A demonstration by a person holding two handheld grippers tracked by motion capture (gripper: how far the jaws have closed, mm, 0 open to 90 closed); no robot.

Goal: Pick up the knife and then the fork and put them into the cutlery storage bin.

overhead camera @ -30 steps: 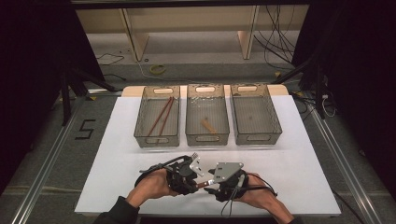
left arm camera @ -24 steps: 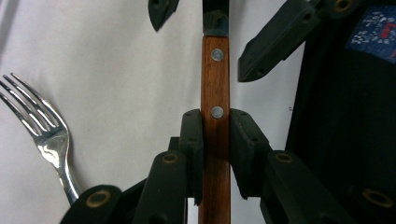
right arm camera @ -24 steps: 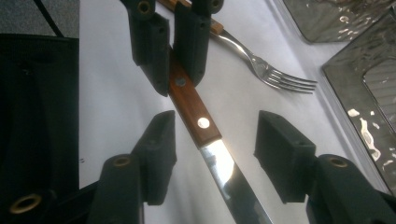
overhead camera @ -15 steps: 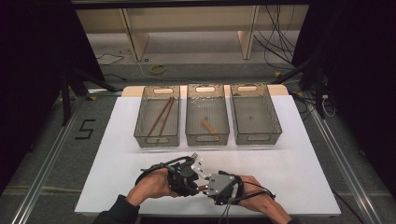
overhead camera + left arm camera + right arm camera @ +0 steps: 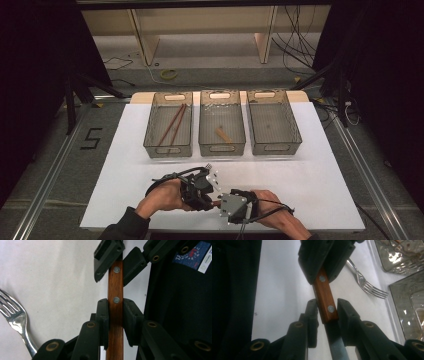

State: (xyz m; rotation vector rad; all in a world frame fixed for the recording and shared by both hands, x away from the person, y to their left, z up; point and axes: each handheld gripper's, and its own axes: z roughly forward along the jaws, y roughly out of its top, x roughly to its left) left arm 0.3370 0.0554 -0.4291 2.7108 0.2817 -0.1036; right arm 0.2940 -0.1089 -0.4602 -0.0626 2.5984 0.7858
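A knife with a brown riveted wooden handle is held between both grippers near the table's front edge. My left gripper is shut on the handle, its pads pressed to both sides. My right gripper faces it from the other end; its jaws have just been closing and now press on the handle's end, where the grey blade begins. In the high view the left gripper and right gripper meet tip to tip above the white table sheet.
A steel fork lies on the sheet beside the grippers, the same fork pointing toward the bins. Three clear bins stand at the back: the left bin holds chopsticks, the middle bin a wooden piece, and a right bin.
The right gripper has slid left toward the left gripper and its jaws have closed onto the knife handle. The left hand has stayed still.
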